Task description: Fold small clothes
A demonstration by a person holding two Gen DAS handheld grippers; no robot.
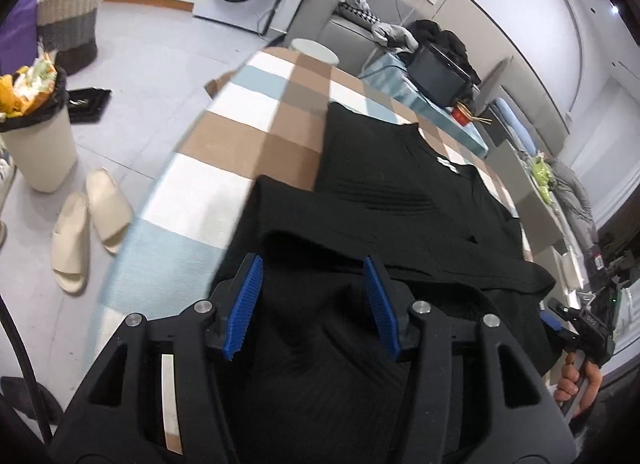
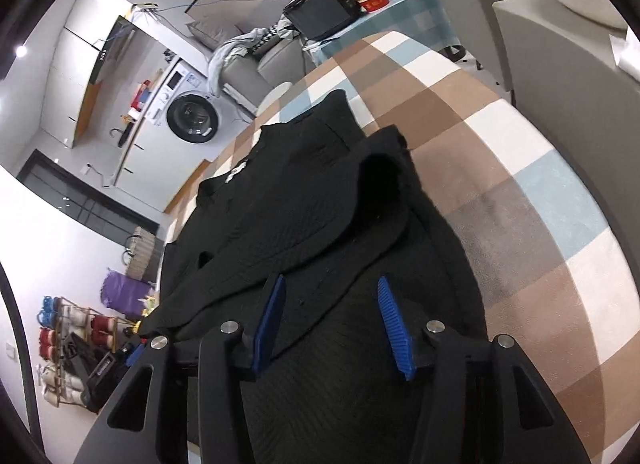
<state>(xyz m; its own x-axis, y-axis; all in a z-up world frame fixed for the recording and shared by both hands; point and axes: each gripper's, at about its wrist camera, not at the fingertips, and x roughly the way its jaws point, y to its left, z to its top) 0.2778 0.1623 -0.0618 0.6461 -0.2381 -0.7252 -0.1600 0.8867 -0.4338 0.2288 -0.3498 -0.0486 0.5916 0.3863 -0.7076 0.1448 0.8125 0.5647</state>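
Both grippers hang over the black top [image 1: 384,200], which lies on my checked cloth [image 1: 248,136]. My left gripper [image 1: 314,304] has its blue pads spread, fabric beneath them but not pinched. My right gripper [image 2: 334,324] is spread the same way above the folded-over hem. A hand [image 1: 576,380] shows at the left view's edge.
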